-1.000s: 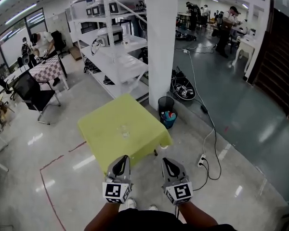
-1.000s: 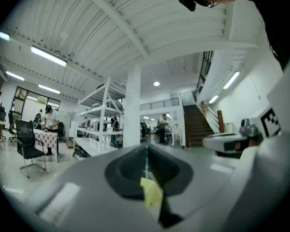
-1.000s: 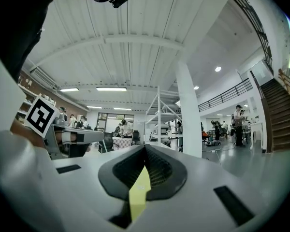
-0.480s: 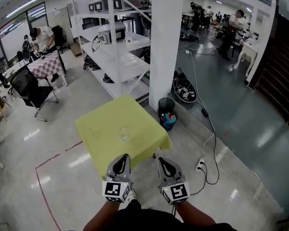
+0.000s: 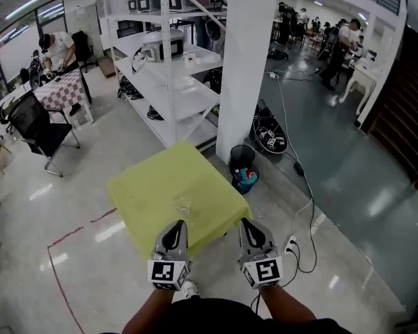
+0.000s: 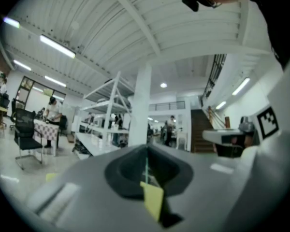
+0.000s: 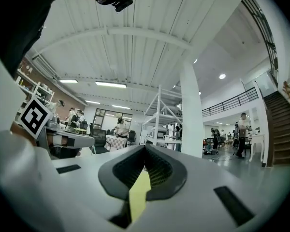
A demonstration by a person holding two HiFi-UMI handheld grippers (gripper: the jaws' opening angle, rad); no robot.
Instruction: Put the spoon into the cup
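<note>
Shiny grey workshop floor, with one small table (image 5: 143, 186) under a yellow-green cloth, right by one white pillar (image 5: 244, 68). One clear cup (image 5: 182, 205) sat on the cloth near the front edge, upright with its mouth up as far as I could tell. The spoon was too small to make out from the head view, so no call on its long axis or where it pointed. Two claws, left gripper (image 5: 175, 225) and right gripper (image 5: 248, 224), hung at the table's near side, both pinched closed on nothing.
</note>
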